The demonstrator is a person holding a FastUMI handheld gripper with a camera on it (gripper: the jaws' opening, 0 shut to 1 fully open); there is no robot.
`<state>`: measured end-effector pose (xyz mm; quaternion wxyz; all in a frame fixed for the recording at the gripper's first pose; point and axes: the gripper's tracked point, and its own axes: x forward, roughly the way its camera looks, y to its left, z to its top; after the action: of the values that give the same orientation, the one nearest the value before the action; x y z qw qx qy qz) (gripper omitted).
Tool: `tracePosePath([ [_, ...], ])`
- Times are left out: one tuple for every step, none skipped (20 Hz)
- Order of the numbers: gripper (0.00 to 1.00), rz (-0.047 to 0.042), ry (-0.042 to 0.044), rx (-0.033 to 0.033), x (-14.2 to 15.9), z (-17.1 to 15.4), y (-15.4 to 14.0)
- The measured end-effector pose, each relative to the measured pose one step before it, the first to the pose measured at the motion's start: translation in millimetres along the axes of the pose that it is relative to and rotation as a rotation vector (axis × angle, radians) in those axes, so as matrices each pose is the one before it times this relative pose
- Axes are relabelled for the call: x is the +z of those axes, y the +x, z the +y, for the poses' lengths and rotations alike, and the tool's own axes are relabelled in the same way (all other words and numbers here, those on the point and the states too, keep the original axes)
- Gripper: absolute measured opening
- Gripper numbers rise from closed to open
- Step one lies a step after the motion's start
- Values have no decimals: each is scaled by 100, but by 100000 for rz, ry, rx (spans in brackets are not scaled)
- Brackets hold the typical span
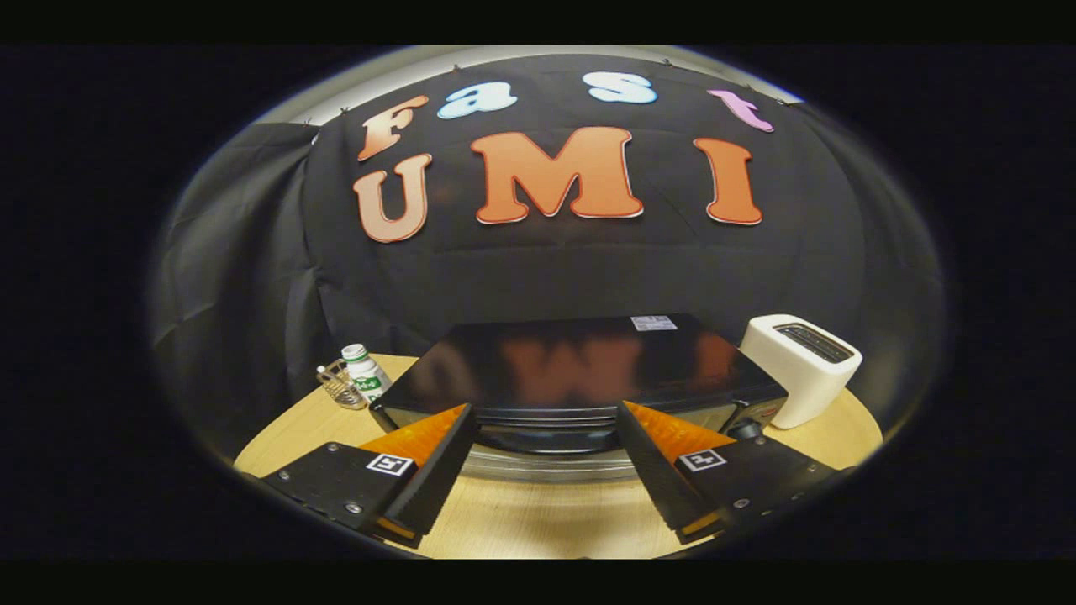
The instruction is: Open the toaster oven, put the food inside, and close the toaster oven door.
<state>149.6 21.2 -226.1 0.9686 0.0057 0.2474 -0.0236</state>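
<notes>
The gripper (546,412) hangs with its fingers (433,466) spread wide, holding nothing. Just ahead of them at twelve o'clock sits the black toaster oven (580,361) on the wooden table (538,525); its glossy top shows, but the fingertips hide part of the front, so the door's state is unclear. At two o'clock stands a white toaster (799,365). At ten o'clock a small white bottle (366,371) stands beside a wire holder (339,385), too small to make out.
</notes>
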Motion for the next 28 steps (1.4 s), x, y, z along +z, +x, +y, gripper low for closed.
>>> tracePosePath([
  [99, -401, -663, -1329, 50, -236, 475],
  [99, 696, -1433, -2072, -50, -307, 410],
  [98, 284, -1821, -699, -252, 4, -62],
  [97, -353, -2127, 79, 63, 62, -5],
  [97, 346, -821, -285, -165, 26, -74],
  [97, 4, -731, 67, 7, 66, -170],
  [97, 598, -24, 290, -220, 76, -124],
  [95, 2, 75, 124, 24, 52, -247],
  [95, 187, -173, 6, -186, 45, -408],
  [94, 119, -761, -60, -236, 41, -395],
  [94, 150, -885, -56, -275, 22, -436],
  [94, 12, -635, 58, -312, 14, -589],
  [94, -182, -544, 98, -506, 34, -707],
  [94, -225, -676, 172, -488, 156, -831],
  [94, -248, -897, 249, -631, 95, -774],
  [94, -145, -803, 274, -736, 5, -723],
  [94, -1435, 205, -73, -456, 99, -580],
  [94, -155, -979, 98, -656, 157, -536],
  [94, 370, -1170, 271, -1033, 108, -661],
  [94, 165, -724, 686, -701, 138, -494],
  [94, 1207, 67, 833, -847, 134, -396],
  [94, 1003, -321, 856, -637, 106, -333],
  [94, 2151, -621, 922, -883, 62, -204],
  [94, 1590, 38, 897, -742, 159, -228],
  [94, 1525, 351, 992, -688, 43, -296],
  [94, 1428, 822, 1321, -632, 53, -76],
  [94, 2079, 1360, 1996, -627, 244, 20],
  [94, 2075, 2035, 2130, -694, 72, 49],
])
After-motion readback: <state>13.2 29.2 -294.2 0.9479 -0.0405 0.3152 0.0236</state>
